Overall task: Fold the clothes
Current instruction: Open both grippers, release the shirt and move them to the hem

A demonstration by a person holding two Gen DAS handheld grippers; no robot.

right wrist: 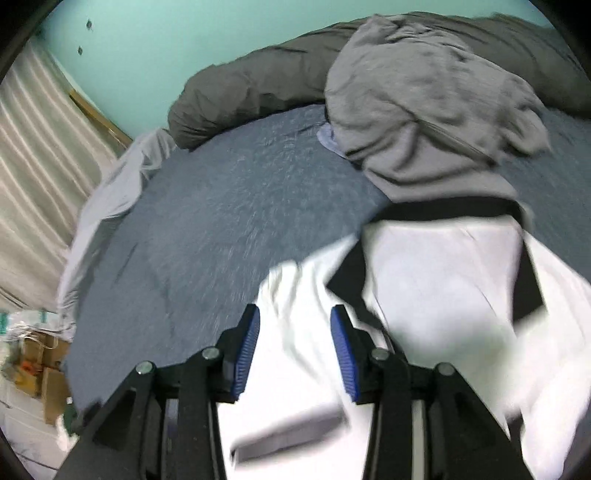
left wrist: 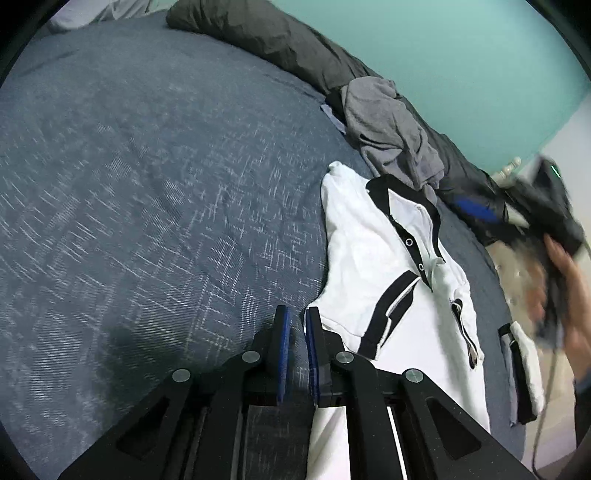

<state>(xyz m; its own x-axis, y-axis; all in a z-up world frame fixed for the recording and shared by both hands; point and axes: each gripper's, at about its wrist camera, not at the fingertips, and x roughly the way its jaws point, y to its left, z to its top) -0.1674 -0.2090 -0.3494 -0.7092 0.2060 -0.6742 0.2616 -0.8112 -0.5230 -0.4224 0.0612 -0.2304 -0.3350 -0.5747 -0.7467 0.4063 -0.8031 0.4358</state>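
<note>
A white shirt with black trim and snap buttons (left wrist: 373, 254) lies on the blue-grey bedspread (left wrist: 147, 166). My left gripper (left wrist: 297, 317) sits at the shirt's left edge, its blue pads nearly together with nothing between them. The right gripper shows blurred at the far right of the left wrist view (left wrist: 554, 206), held in a hand. In the right wrist view the right gripper (right wrist: 294, 321) is open above the white shirt (right wrist: 424, 277), below its black collar. The shirt's cloth lies under and between the pads, not clamped.
A crumpled grey garment (left wrist: 388, 122) (right wrist: 424, 110) lies just beyond the shirt's collar. A dark grey duvet (left wrist: 266, 33) (right wrist: 240, 96) runs along the teal wall. Cardboard boxes (right wrist: 40, 369) stand on the floor at the left of the bed.
</note>
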